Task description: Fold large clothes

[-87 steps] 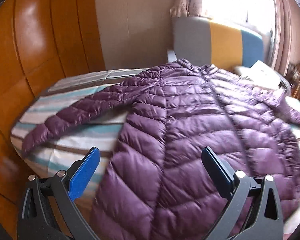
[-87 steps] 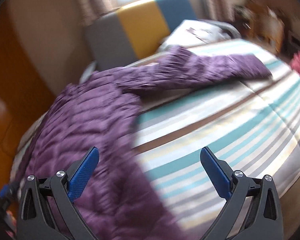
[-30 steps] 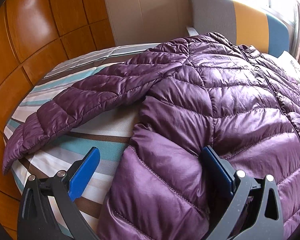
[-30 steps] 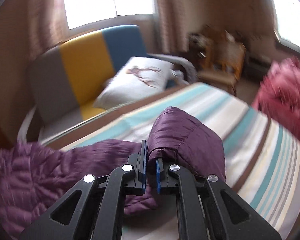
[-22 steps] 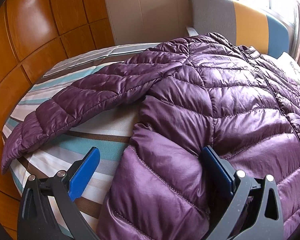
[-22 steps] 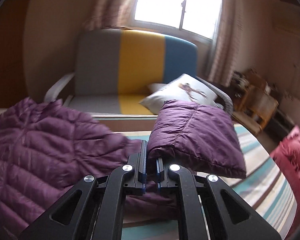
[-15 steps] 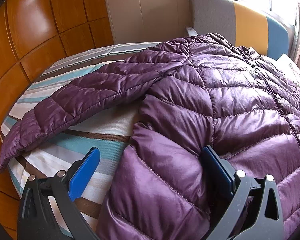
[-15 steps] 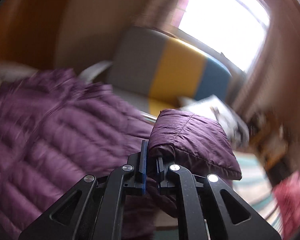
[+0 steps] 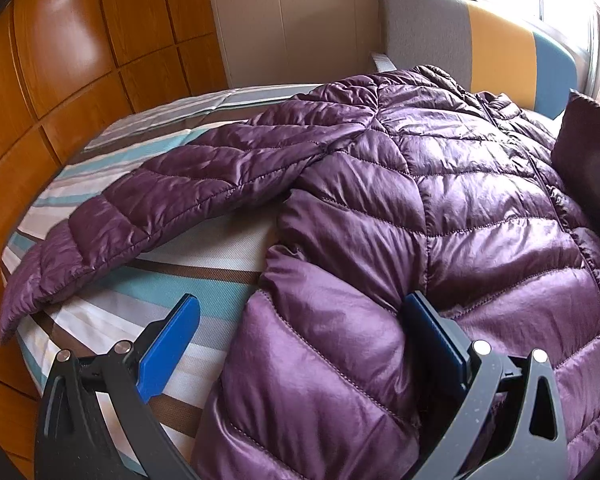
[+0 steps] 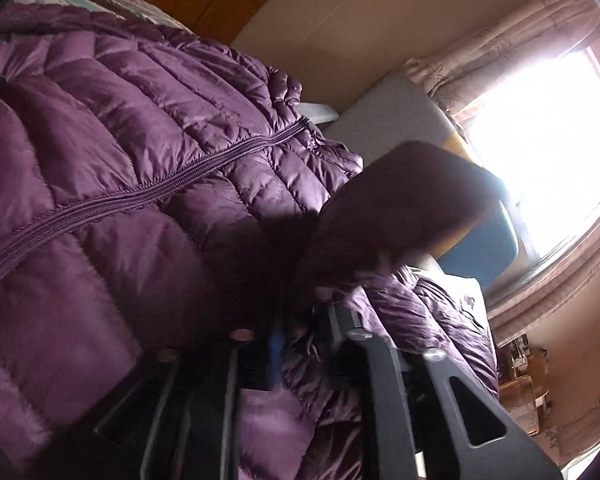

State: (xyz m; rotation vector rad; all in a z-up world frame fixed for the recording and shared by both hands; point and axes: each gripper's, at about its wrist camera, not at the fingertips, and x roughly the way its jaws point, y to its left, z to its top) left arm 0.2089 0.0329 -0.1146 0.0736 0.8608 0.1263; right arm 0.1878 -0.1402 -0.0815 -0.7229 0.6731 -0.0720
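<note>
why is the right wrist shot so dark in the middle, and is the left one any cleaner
Right wrist view: the window is blown out, so the backlit sleeve cuff goes near black and soft. Left wrist view: evenly lit and sharp, with gloss on the purple jacket and fisheye bending of the wood panels.

The bed (image 9: 188,276) has a cover striped in teal, white, brown and grey. A purple quilted jacket (image 9: 440,208) lies spread on it, zip up, one sleeve (image 9: 172,188) stretched toward the bed's wood-panelled side.
</note>
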